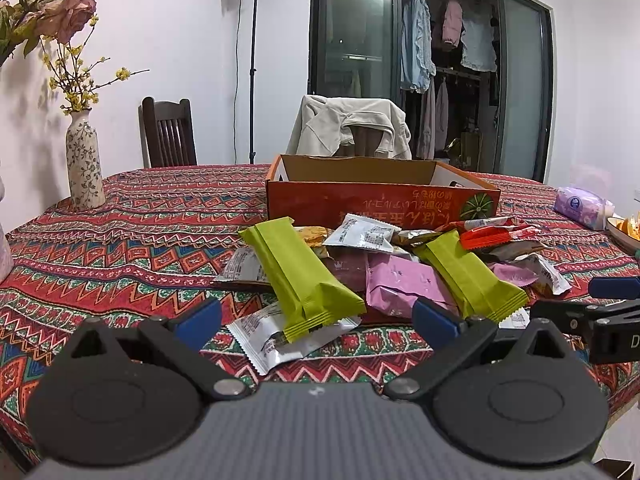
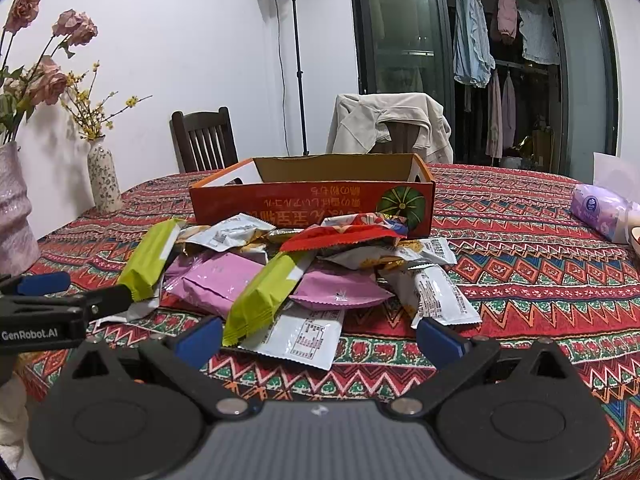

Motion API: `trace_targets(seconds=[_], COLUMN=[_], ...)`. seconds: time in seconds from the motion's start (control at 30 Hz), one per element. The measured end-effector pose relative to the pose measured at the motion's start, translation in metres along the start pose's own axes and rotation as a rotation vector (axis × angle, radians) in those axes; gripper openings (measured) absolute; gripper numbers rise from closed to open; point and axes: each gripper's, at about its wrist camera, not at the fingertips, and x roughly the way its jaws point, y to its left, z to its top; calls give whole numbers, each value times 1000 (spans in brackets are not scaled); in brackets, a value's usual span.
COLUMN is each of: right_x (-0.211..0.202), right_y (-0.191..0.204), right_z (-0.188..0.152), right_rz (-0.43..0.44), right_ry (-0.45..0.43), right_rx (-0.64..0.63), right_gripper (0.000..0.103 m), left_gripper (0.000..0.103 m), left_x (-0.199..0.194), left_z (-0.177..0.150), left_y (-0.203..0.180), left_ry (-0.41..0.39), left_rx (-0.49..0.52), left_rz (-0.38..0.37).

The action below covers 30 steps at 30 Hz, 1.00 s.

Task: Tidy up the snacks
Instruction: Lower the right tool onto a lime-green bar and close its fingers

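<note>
Several snack packets lie heaped on the patterned tablecloth in front of an open orange cardboard box (image 1: pixel 380 200) (image 2: pixel 312 202). A green packet (image 1: pixel 300 280) points at my left gripper (image 1: pixel 316 320), which is open and holds nothing; a silver packet (image 1: pixel 288 340) lies under that green one. A second green packet (image 1: pixel 468 276) (image 2: pixel 268 292) rests on pink packets (image 1: pixel 404 284) (image 2: pixel 216 276). My right gripper (image 2: pixel 320 340) is open and holds nothing, just short of a white packet (image 2: pixel 304 336). A red packet (image 2: pixel 340 238) tops the heap.
A flowered vase (image 1: pixel 84 160) (image 2: pixel 103 176) stands at the table's left, with a larger pink vase (image 2: pixel 16 208) nearer. A purple tissue pack (image 1: pixel 580 206) (image 2: pixel 600 210) and a dish (image 1: pixel 624 230) sit at the right. Chairs (image 2: pixel 204 140) stand behind the table.
</note>
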Motion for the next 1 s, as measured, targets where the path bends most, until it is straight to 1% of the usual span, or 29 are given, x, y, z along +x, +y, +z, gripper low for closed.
trace_targets(seconds=[0.17,0.27,0.37,0.4,0.47,0.53,0.57,0.6,0.67,0.7,0.77,0.83,1.0], right_x=[3,5,10,13,19,27,32,37,46,51,63,71,90], right_y=[2,4,9,12,18,24,27,29,33,34,36,41,59], right_z=[5,11,19,21,27,32,35,37,41,43,48,52,50], right_rz=[2,4,19,28,43,58,61,63,60,55,48,25,-55], right_ry=[1,-13,-20,-20,-12,2,16,29,48,59,79,91,138], right_rx=[-6,-19,-29,-34,-50,-65,-70,-75,-80,-80,-80,-99,-201], right_gripper=[103,103,101,98,84,78,72,70,58,55,46,43,43], left_gripper=[103,103,103,103,103,103,103,103,103,103,103,103,103], left_x=[1,2,2,3,3,3,3,3,3,4,5,6,9], left_z=[1,3,5,5,6,6,6,6,6,6,6,6,5], left_y=[2,5,7,8,10,12,13,15,17,19,21,23,27], left_ry=[-2,-5,-9,-8,-5,-3,-3,-4,-4,-3,-1,3,11], left_rx=[-3,-12,-17,-18,-25,-30,-32,-35,-39,-41,-46,-50,-59], left_rz=[8,18,36,43,51,59,61,64,69,72,72,72,71])
